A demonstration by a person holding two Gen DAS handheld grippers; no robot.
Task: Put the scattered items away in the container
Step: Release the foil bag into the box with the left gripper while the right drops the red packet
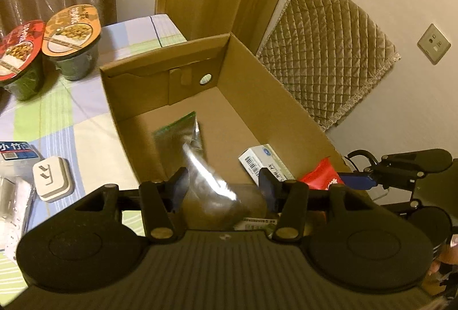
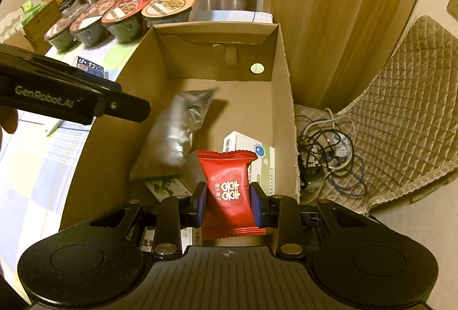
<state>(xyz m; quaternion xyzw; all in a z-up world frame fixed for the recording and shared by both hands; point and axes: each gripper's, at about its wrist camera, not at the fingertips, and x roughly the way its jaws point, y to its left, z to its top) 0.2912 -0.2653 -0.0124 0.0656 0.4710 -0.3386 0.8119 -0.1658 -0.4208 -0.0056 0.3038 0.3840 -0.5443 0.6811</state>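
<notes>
Left wrist view: looks forward and steeply down along the left gripper into the cardboard box from its near end, close above. Right wrist view: same direction, from the right gripper, just right of the other. Both views share the box interior and the bowls at far left.

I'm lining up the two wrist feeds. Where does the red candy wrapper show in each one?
Left wrist view: red candy wrapper at lower right, just past the near rim of the brown cardboard box.
Right wrist view: lower centre, wrapper pinched in the right tongs.
Shared landmark: the round hole in the box's far wall.
</notes>
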